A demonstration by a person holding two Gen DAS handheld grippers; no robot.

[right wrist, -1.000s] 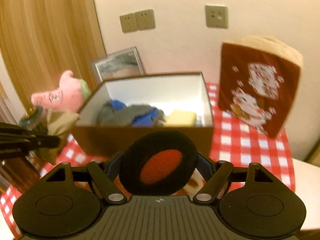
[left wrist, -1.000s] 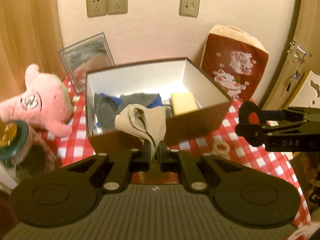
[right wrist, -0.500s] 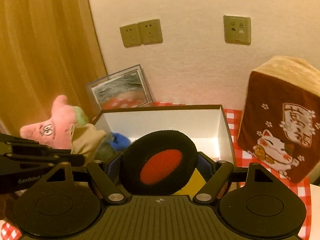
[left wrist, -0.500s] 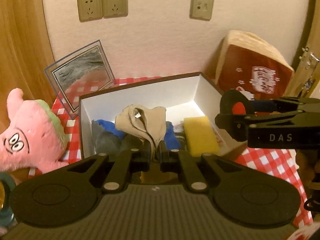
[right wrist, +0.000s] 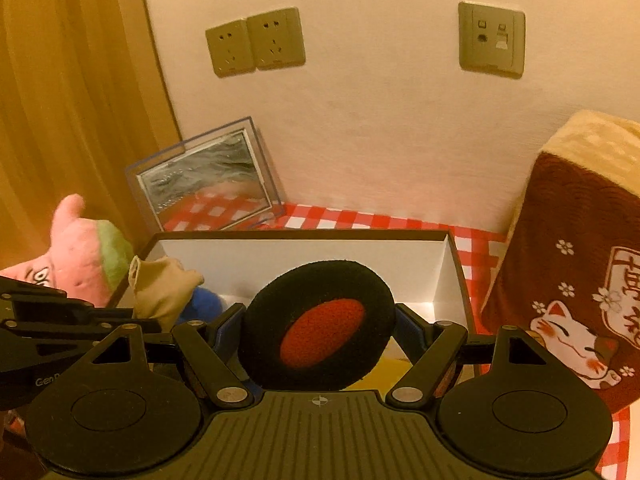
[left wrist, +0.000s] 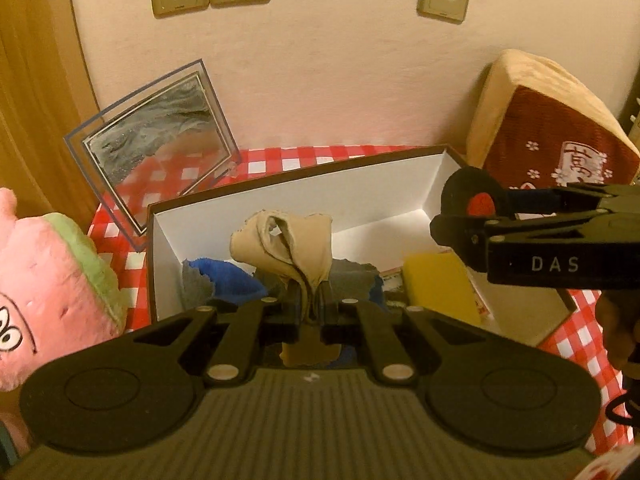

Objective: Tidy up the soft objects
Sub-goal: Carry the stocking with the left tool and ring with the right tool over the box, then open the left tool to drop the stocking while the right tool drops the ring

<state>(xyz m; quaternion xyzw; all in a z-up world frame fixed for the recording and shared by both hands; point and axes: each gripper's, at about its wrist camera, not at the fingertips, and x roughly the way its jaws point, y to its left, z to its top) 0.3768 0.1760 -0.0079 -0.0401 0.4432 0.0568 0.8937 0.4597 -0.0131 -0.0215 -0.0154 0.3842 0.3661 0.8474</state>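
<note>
My left gripper (left wrist: 310, 300) is shut on a beige sock (left wrist: 294, 246) and holds it over the open brown box (left wrist: 340, 196), which has white inner walls. My right gripper (right wrist: 318, 324) is shut on a black foam pad with a red centre (right wrist: 320, 330), above the box's right half (right wrist: 448, 280). Inside the box lie blue and grey cloths (left wrist: 224, 280) and a yellow sponge (left wrist: 438, 286). In the left wrist view the right gripper with its pad (left wrist: 472, 204) comes in from the right. The beige sock also shows in the right wrist view (right wrist: 162, 290).
A pink plush toy (left wrist: 44, 292) sits left of the box. A framed picture (left wrist: 160, 140) leans on the wall behind it. A brown cat cushion (right wrist: 580, 280) stands at the right. The table has a red checked cloth (left wrist: 576, 340). Wall sockets (right wrist: 256, 42) are above.
Both grippers moved forward and up over the box with their loads. The sock went from the box's front wall to above its inside. The foam pad now hangs over the box's right side.
</note>
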